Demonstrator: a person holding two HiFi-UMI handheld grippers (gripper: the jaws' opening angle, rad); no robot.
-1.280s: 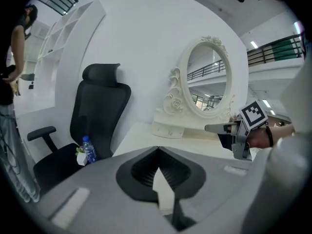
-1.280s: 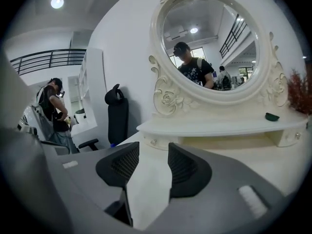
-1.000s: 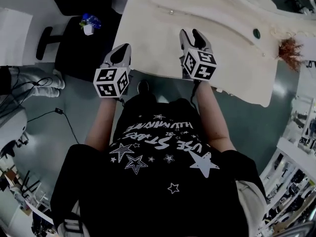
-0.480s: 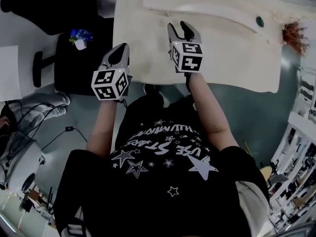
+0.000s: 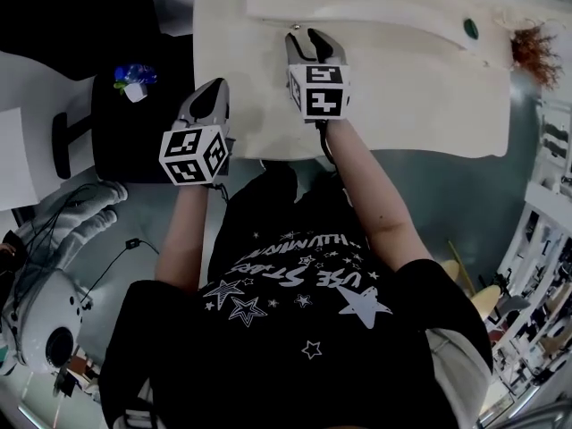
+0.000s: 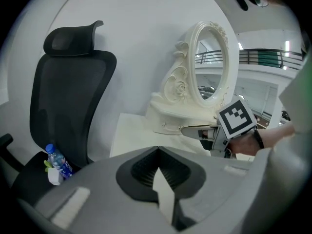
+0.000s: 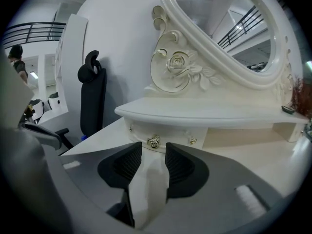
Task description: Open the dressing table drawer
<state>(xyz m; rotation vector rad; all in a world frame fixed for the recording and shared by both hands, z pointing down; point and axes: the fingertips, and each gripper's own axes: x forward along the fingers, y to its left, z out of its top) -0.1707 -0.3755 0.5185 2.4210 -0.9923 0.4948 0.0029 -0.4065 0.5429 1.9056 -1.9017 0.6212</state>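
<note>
The cream dressing table [image 5: 420, 96] carries a low drawer [image 7: 168, 132] under its mirror shelf. The drawer has a rose-shaped knob [image 7: 154, 141]. My right gripper [image 7: 153, 150] points straight at that knob. Its jaws have just been closing but stand open, with nothing between the pads and the knob just ahead of the tips. In the head view the right gripper [image 5: 308, 36] reaches over the tabletop toward the knob [image 5: 298, 23]. My left gripper [image 5: 213, 89] hangs at the table's left front corner. Its jaws [image 6: 157, 149] meet at the tips and are empty.
An oval carved mirror [image 7: 229, 28] rises above the shelf. A black office chair [image 6: 68, 91] stands left of the table, with a water bottle [image 6: 58, 161] on its seat. A second small knob [image 7: 193, 141] sits right of the rose one. Cables lie on the floor [image 5: 116, 239].
Both grippers have moved forward toward the table. The right one has travelled over the tabletop and come close to the drawer knob. The left one has stayed near the table's left corner.
</note>
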